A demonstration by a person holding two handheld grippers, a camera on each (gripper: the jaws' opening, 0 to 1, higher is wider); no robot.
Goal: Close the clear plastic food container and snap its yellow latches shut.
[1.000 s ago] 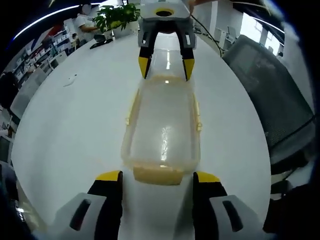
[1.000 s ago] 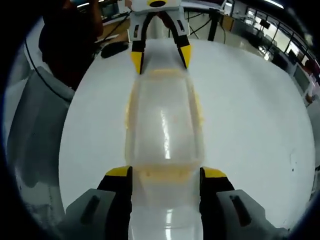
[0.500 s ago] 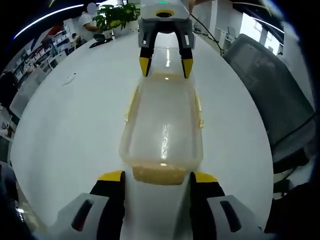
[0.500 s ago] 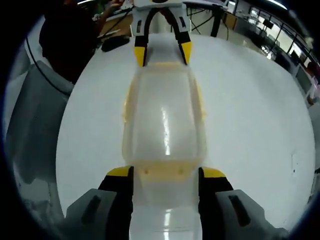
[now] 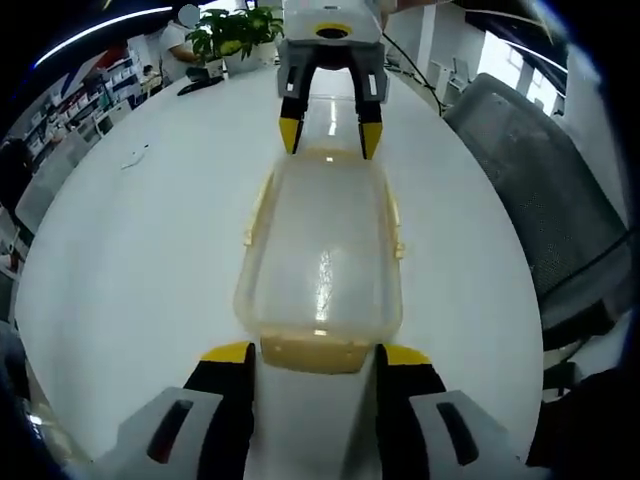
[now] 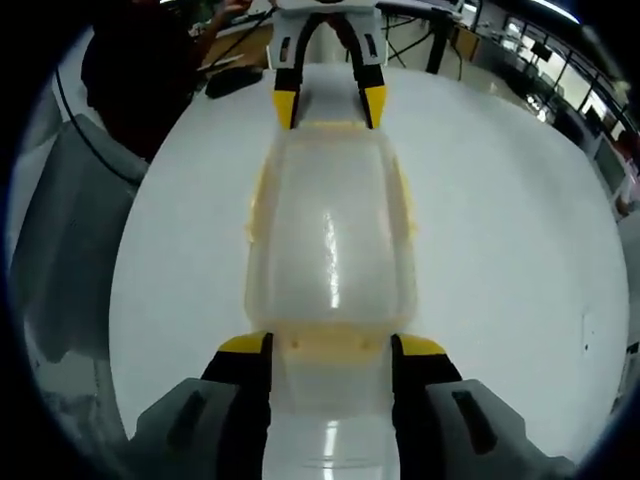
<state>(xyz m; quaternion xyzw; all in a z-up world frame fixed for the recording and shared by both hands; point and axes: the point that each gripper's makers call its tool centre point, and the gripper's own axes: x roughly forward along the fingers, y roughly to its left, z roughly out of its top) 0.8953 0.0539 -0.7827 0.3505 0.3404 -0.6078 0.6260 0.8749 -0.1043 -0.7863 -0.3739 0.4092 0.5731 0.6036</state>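
Clear container (image 5: 320, 260) lies lidded on white tabletop (image 5: 150, 250). Left hand-held gripper (image 5: 314, 352) and right hand-held gripper (image 6: 327, 343) face opposite ends, jaws spread wide, each straddling a yellow latch (image 5: 312, 352), gripping nothing.

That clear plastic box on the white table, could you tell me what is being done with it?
A person works a clear plastic food container from both ends with two handheld grippers. The left gripper has its open jaws on either side of the yellow end latch nearest it, and the right gripper straddles the opposite yellow end latch the same way. The lid sits on the container, which rests on the round white table.
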